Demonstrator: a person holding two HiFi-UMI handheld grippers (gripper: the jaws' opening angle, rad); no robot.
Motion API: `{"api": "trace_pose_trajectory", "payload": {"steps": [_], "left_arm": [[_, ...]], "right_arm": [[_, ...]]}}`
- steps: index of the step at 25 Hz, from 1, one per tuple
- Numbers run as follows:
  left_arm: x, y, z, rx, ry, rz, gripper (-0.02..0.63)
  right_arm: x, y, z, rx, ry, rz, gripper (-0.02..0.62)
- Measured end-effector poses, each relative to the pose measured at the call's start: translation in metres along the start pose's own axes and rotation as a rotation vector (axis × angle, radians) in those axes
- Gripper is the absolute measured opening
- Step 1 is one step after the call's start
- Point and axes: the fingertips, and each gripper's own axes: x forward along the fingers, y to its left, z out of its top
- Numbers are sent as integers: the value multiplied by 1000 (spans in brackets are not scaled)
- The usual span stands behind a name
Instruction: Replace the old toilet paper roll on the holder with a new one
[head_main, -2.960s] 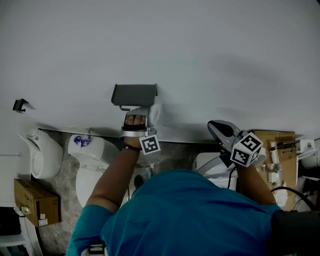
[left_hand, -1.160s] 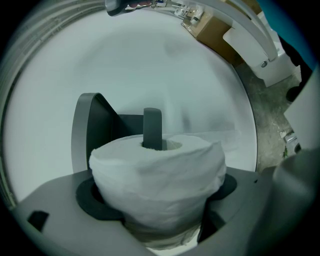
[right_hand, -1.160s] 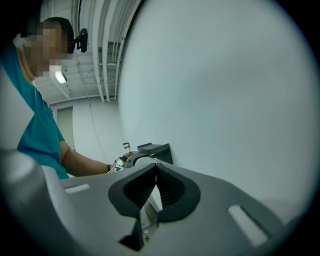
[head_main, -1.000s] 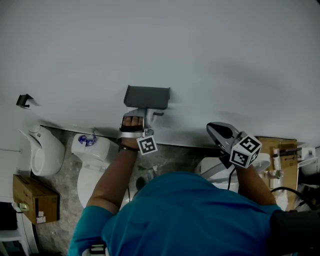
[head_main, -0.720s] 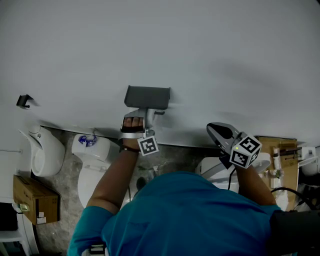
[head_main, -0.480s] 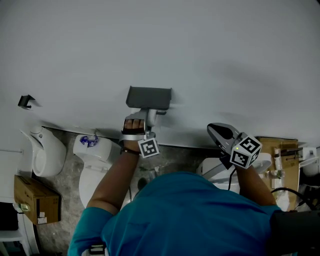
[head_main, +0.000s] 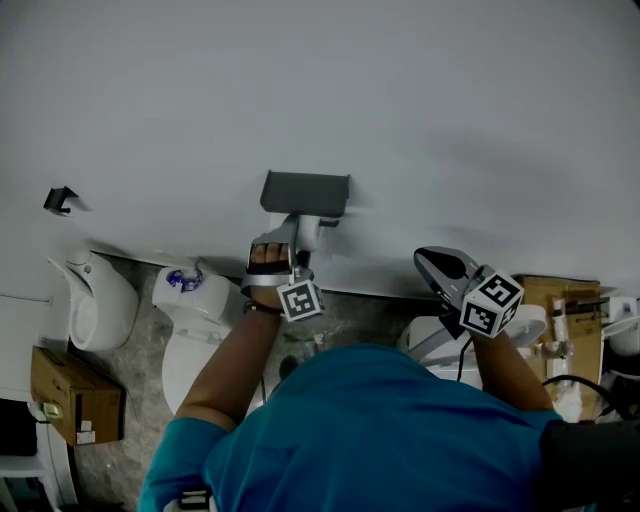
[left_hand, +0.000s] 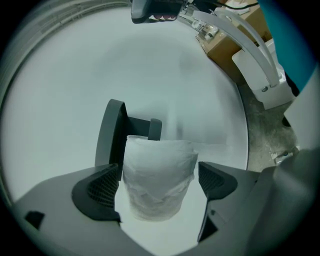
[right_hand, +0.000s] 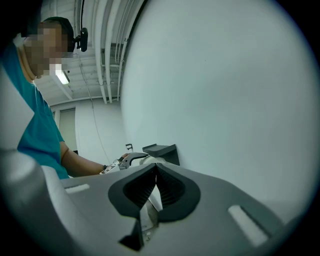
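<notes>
The dark grey holder (head_main: 305, 191) is fixed to the white wall; in the left gripper view the holder (left_hand: 111, 135) shows as a plate with a short arm. A white toilet paper roll (left_hand: 157, 175) sits between the jaws of my left gripper (left_hand: 157, 187), which is shut on it just in front of the arm. I cannot tell whether the roll is on the holder's rod. In the head view the roll (head_main: 309, 232) shows just below the holder, past my left gripper (head_main: 296, 240). My right gripper (head_main: 432, 258) is shut and empty, off to the right near the wall.
A white toilet (head_main: 190, 320) and another white fixture (head_main: 95, 300) stand below left, with a cardboard box (head_main: 75, 400) beside them. A small black hook (head_main: 60, 198) is on the wall. A brown box (head_main: 560, 300) and a white bin (head_main: 435, 335) are at the right.
My left gripper has rolled a little and drawn slightly back from the wall, the roll still between its jaws. The right gripper has stayed put.
</notes>
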Motion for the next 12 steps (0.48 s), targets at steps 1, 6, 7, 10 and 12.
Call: {"api": "trace_pose_trajectory", "payload": {"steps": [1, 6, 7, 10, 12], "left_arm": [[-3, 4, -1, -3, 2, 17, 489], [-25, 8, -5, -64, -18, 35, 489], [-30, 8, -6, -91, -33, 29, 489], [-47, 12, -10, -201, -90, -13, 489], [-62, 17, -15, -300, -132, -50, 489]], "right_arm": [[0, 1, 0, 1, -1, 0, 5], [-2, 8, 0, -5, -12, 9, 5], [-1, 10, 1, -9, -15, 13, 5], [1, 14, 3, -13, -21, 12, 5], [2, 17, 4, -16, -24, 7, 5]]}}
